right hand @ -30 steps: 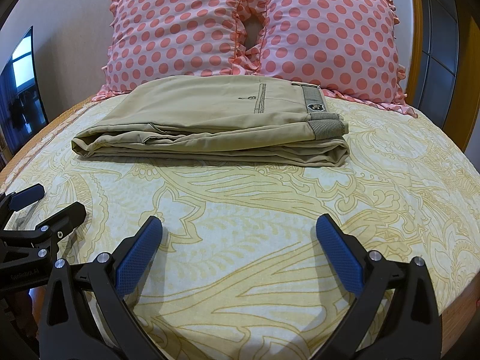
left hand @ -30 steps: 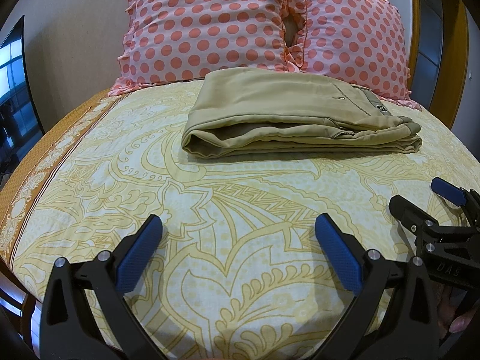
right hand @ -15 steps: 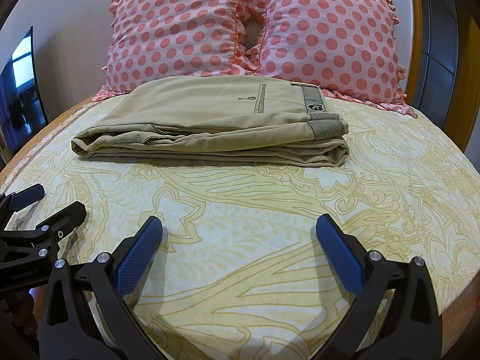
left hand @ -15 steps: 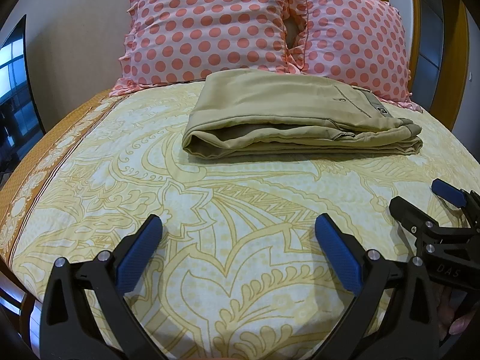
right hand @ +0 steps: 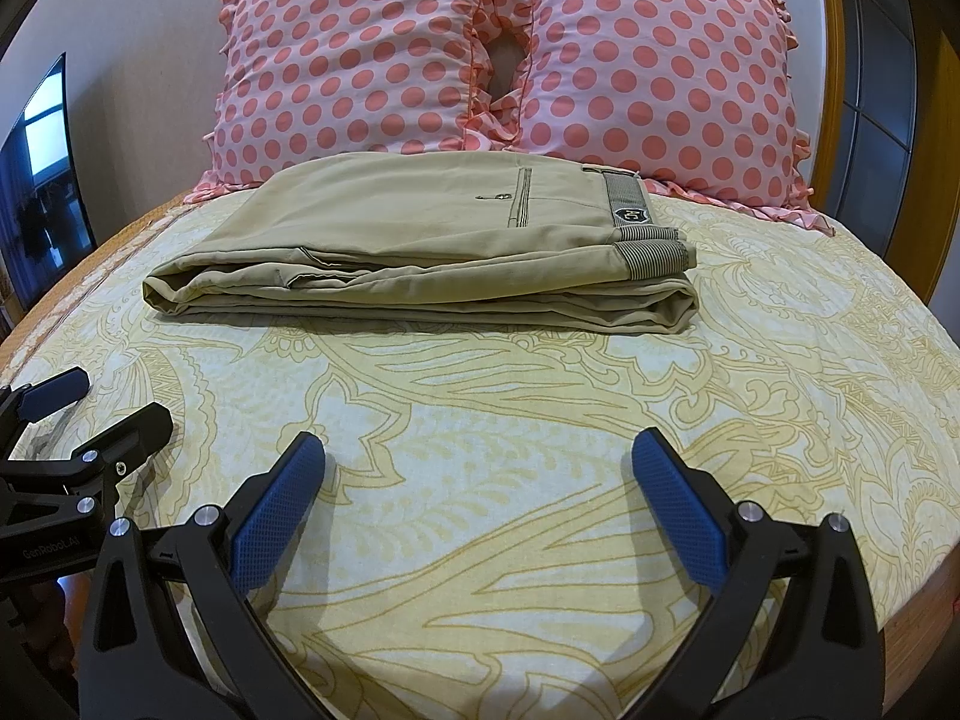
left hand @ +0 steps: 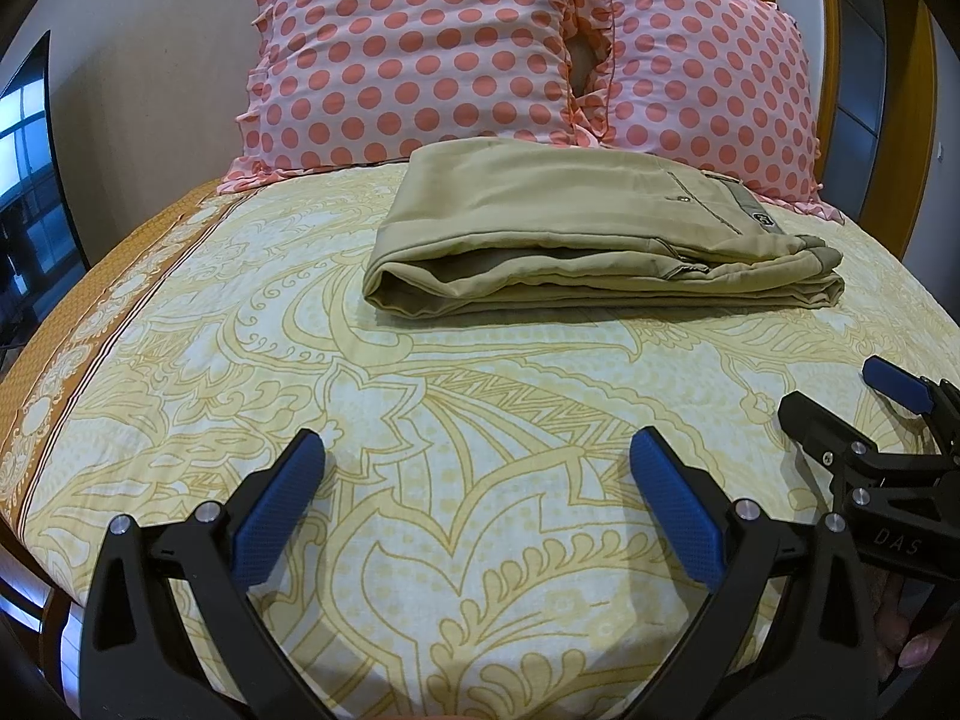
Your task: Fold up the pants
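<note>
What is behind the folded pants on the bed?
Two pink polka-dot pillows stand behind the folded pants. The pants hide the pillows' lower edges and the bedsheet beneath.

Khaki pants (right hand: 420, 252), pink coral-dotted pillows (right hand: 492, 54), cream bedspread (right hand: 540, 420) with yellow paisley, blue-padded black hand-held gripper (right hand: 477, 456).

Left gripper (left hand: 477, 480) at 6 o'clock in its own view, jaws spread wide, blue pads (left hand: 276, 507) facing inward, nothing between them. Right gripper (right hand: 478, 480) likewise low at 6 o'clock, spread wide, holding nothing. Side by side: right gripper seen at 4 o'clock from the left camera, left at 8 o'clock from the right. Fingers (left hand: 915, 639) of the right hand at 4 o'clock
</note>
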`<state>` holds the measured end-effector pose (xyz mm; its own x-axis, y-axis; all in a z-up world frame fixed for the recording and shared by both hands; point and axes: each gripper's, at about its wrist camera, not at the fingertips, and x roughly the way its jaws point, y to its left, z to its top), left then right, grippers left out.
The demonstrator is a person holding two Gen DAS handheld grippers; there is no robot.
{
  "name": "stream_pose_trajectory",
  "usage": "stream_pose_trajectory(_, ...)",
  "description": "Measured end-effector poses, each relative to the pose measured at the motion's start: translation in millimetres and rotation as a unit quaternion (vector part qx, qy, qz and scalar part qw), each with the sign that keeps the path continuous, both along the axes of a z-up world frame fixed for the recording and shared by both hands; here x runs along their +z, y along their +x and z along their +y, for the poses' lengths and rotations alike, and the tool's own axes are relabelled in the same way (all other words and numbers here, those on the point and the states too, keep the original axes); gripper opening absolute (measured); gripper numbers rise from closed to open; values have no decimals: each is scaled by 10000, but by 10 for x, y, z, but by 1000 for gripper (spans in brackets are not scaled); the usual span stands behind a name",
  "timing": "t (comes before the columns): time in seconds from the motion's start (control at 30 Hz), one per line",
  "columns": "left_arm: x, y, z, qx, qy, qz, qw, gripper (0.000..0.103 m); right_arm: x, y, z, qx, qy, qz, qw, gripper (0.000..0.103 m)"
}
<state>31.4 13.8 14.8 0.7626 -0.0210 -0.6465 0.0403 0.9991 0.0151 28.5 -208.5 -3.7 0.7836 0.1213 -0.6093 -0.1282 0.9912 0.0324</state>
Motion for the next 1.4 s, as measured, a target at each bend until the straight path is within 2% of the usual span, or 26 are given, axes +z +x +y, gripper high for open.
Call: stream_pose_trajectory(1.4,-14,4,-23,-23,-5,8,10000,101,1,-1,3,-3,0,-3,10000,102)
